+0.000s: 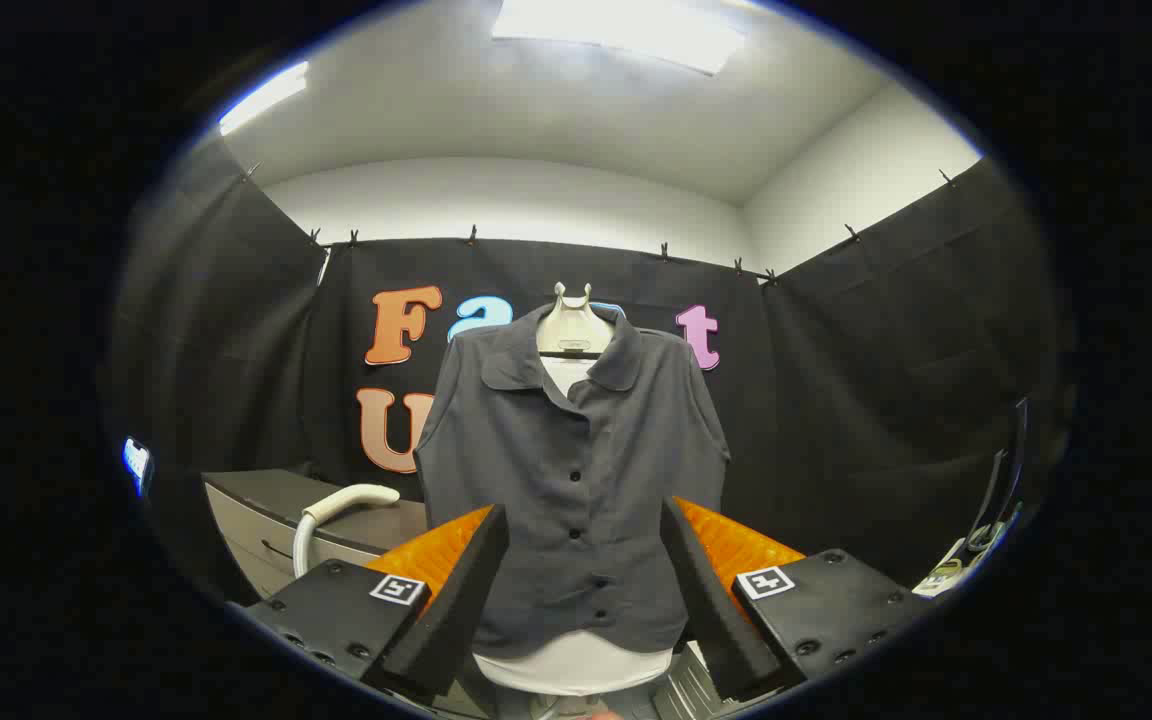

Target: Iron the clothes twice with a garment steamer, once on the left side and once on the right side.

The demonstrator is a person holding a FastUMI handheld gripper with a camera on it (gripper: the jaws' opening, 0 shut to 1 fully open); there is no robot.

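- The grey shirt (pixel 573 470) hangs buttoned on a pale mannequin form (pixel 570 325), straight ahead of the gripper (pixel 584 580) and facing it squarely.
- The gripper's fingers stand wide apart and hold nothing; the shirt's lower half shows in the gap between them, further off.
- The shirt's long axis runs vertically, collar up, button line near the middle of the gap.
- The steamer's white hose (pixel 336 512) curves over the counter (pixel 276 500), to the left of the shirt and lower than its collar; its head cannot be made out.
- My guess: the gripper must swing left from the shirt toward that hose first, since no steamer is in hand yet.
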